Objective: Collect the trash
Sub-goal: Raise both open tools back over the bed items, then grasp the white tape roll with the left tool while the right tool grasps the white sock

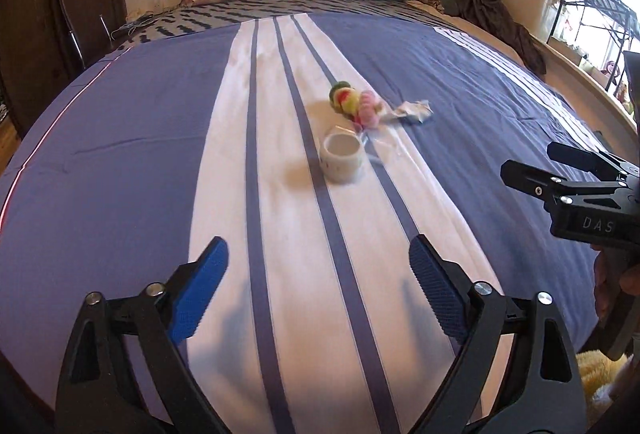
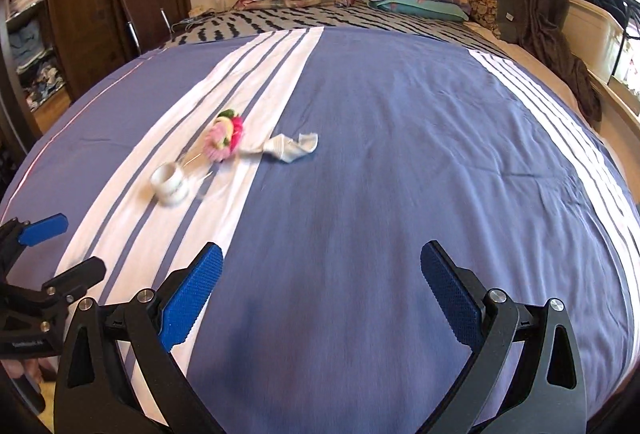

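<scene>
Trash (image 1: 412, 110) lies on the bed (image 1: 140, 153); left tongs (image 1: 318, 258) and right tongs (image 2: 322, 266) gape wide, empty, touching nothing.

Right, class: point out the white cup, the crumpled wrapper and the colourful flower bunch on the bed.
white cup (image 1: 342, 158): left wrist view, on its outer wall.
crumpled wrapper (image 2: 294, 146): right wrist view, on its creased middle.
colourful flower bunch (image 1: 354, 101): left wrist view, on the blooms.
</scene>
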The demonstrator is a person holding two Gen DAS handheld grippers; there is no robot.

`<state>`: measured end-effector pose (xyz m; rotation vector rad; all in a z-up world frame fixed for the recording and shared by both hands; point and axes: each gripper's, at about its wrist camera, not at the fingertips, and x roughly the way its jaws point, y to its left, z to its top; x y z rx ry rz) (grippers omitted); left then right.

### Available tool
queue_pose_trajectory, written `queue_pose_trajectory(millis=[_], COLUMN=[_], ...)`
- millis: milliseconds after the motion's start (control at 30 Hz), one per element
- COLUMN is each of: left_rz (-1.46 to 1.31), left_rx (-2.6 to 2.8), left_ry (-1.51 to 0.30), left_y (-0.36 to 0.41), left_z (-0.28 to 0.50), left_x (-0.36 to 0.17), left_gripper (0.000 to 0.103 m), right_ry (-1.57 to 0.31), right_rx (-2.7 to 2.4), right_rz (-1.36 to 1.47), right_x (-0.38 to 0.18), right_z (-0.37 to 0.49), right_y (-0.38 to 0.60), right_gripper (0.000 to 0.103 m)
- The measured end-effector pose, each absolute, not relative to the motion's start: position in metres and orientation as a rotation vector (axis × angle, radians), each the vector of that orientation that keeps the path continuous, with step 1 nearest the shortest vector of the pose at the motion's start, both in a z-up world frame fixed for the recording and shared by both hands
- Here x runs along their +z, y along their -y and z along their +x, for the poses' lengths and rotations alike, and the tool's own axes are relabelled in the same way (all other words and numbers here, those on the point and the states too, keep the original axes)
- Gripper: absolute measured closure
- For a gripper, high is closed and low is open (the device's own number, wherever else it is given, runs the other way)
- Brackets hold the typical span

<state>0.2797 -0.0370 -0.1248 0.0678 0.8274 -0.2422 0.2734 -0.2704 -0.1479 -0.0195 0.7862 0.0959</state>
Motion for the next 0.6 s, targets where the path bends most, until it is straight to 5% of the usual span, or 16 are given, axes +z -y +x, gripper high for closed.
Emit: queue_pose_trajectory(millis=[600], left_rz=[0.051], left_rx=[-0.305], left_ry=[-0.884], left_y=[0.061], left_z=[0.357], left_x=[-0.149], left_gripper=[0.061], right_ry=[-0.838], right_rx=[0.141], right_rz=[0.003], right_x=[-0.165], right_z=[0.351], right_y=[0.251], right_gripper=[0.005])
